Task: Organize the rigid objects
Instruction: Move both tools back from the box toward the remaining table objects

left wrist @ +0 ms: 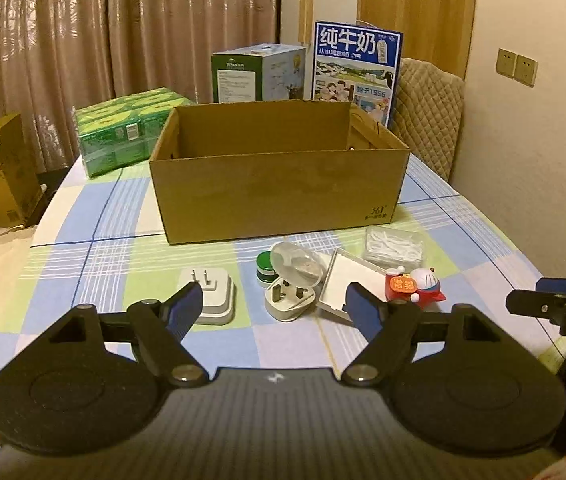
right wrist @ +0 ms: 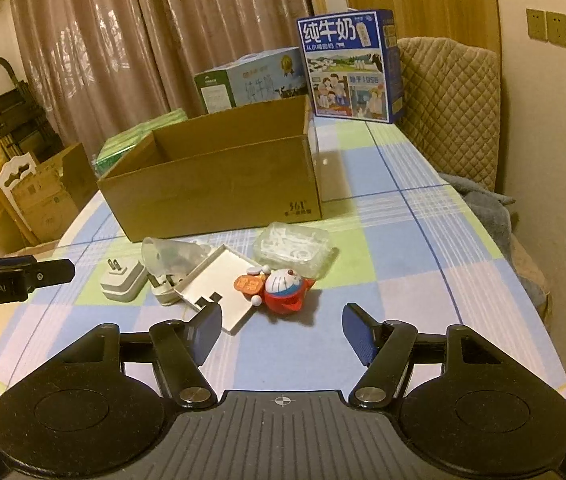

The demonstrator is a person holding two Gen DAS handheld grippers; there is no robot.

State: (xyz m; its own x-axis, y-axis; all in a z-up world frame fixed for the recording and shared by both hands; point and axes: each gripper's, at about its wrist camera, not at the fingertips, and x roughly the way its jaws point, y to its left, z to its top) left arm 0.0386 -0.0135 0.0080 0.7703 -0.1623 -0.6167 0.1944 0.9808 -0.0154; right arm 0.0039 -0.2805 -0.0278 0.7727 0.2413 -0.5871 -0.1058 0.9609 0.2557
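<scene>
Before the box [left wrist: 279, 184], we hold both hand-held grippers, left [left wrist: 273, 312] and right [right wrist: 281, 326], spread and empty, and risk nudging the crowded plug [left wrist: 289, 300] and toy [right wrist: 283, 288] together.

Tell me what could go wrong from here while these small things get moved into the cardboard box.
1. The items are crowded: the white tray leans on a white plug, so lifting one may drag the other.
2. The clear dome lid sits loosely over the plug and green caps; it may slide off.
3. The red toy figure is rounded and could slip from the open right gripper.
</scene>
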